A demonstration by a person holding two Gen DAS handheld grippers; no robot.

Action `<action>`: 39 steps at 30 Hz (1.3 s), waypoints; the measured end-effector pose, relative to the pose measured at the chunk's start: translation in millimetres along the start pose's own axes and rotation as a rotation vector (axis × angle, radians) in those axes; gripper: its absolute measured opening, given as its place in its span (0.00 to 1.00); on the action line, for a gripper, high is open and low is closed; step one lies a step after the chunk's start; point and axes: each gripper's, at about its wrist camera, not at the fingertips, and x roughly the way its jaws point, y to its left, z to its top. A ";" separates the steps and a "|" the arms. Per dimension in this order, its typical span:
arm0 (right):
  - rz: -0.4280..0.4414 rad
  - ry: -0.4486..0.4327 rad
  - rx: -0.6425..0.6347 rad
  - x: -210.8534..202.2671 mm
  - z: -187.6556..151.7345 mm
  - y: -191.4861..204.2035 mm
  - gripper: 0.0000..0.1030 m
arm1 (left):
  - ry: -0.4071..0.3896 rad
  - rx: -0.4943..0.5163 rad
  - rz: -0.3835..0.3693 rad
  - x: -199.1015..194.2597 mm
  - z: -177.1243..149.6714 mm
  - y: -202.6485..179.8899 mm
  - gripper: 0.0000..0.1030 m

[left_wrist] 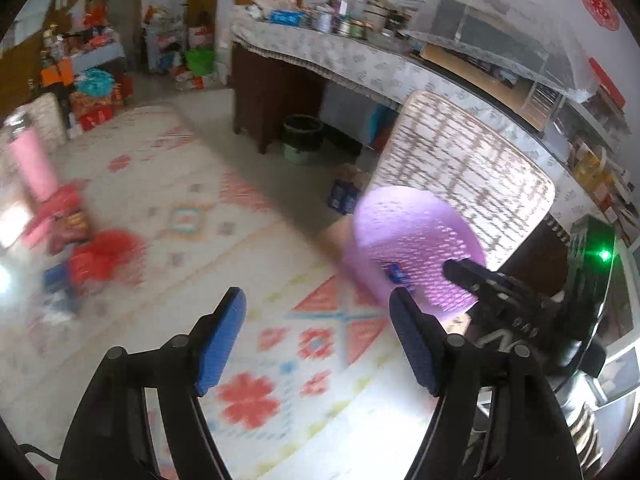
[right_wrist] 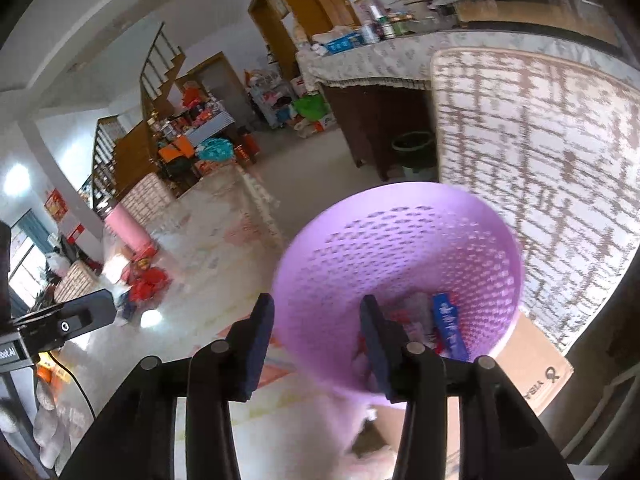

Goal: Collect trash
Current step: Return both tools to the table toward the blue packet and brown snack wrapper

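Observation:
A purple perforated basket (right_wrist: pixel 400 248) stands tilted at the table's right edge, also the purple basket (left_wrist: pixel 412 236) in the left wrist view. Inside lie a blue wrapper (right_wrist: pixel 450 328) and some red scraps. My right gripper (right_wrist: pixel 318 320) is open; the basket's near rim runs between its fingers without touching the pads, and its right finger reaches over the inside. My left gripper (left_wrist: pixel 318 296) is open and empty above the patterned tablecloth (left_wrist: pixel 248 240), left of the basket. A blurred heap of red wrappers (left_wrist: pixel 100 256) lies far left on the table, beside a pink bottle (left_wrist: pixel 32 160).
A chair back with a woven cushion (right_wrist: pixel 540 160) rises right behind the basket. A cardboard box (right_wrist: pixel 532 372) sits under the basket's right side. A green bin (left_wrist: pixel 302 136) stands on the floor under a cluttered counter (left_wrist: pixel 360 56). Stairs and stacked goods fill the far room.

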 end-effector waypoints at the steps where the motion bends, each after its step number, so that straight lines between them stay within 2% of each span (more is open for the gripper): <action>1: 0.011 0.003 -0.010 -0.1 -2.0 9.2 0.50 | -0.014 -0.008 0.022 -9.9 -5.0 10.1 0.71; 2: 0.024 0.008 -0.023 0.4 -5.0 20.3 0.50 | -0.031 -0.013 0.050 -21.4 -9.8 22.2 0.72; 4: 0.050 0.024 -0.055 3.3 -11.7 44.7 0.51 | -0.081 -0.035 0.153 -46.2 -19.3 49.7 0.81; 5: 0.059 0.032 -0.070 5.0 -15.4 54.9 0.51 | -0.105 -0.048 0.216 -57.5 -23.8 62.5 0.92; 7: 0.079 0.051 -0.105 9.9 -23.7 78.4 0.51 | -0.149 -0.073 0.323 -79.6 -34.1 88.1 0.93; 8: 0.089 0.062 -0.128 13.5 -28.7 92.6 0.52 | -0.168 -0.093 0.353 -93.7 -41.5 105.2 0.93; 11: 0.123 0.096 -0.177 25.8 -40.0 127.9 0.52 | -0.185 -0.184 0.373 -126.5 -63.9 153.7 0.93; 13: 0.145 0.112 -0.199 34.0 -46.5 148.0 0.54 | -0.195 -0.265 0.357 -143.9 -79.8 186.3 0.93; 14: 0.157 0.119 -0.210 39.8 -49.9 158.8 0.55 | -0.197 -0.336 0.336 -152.1 -90.6 208.0 0.93; 16: 0.183 0.139 -0.224 52.3 -55.8 178.8 0.56 | -0.146 -0.439 0.323 -157.8 -110.9 244.9 0.93; 17: 0.195 0.148 -0.226 57.9 -58.4 186.3 0.56 | -0.113 -0.446 0.340 -157.3 -119.0 254.8 0.93; 19: 0.217 0.168 -0.232 71.3 -62.6 202.2 0.57 | -0.040 -0.416 0.455 -152.2 -131.8 274.6 0.93; 21: 0.231 0.185 -0.237 88.3 -65.5 217.6 0.57 | -0.011 -0.414 0.515 -148.2 -142.3 287.9 0.93; 24: 0.240 0.201 -0.233 116.9 -66.8 235.8 0.57 | 0.022 -0.472 0.476 -138.8 -147.7 313.0 0.93; 27: 0.242 0.197 -0.223 141.7 -65.8 243.4 0.57 | 0.033 -0.460 0.461 -124.2 -139.2 320.8 0.93; 33: 0.296 0.155 -0.137 152.2 -58.4 226.3 0.57 | 0.062 -0.401 0.399 -68.9 -99.1 311.5 0.93; 36: 0.303 0.130 -0.102 151.2 -53.4 217.2 0.57 | 0.029 -0.376 0.411 -44.1 -72.9 306.0 0.93; 39: 0.310 0.153 -0.052 156.9 -51.8 208.4 0.57 | 0.010 -0.313 0.428 -16.2 -47.9 301.2 0.93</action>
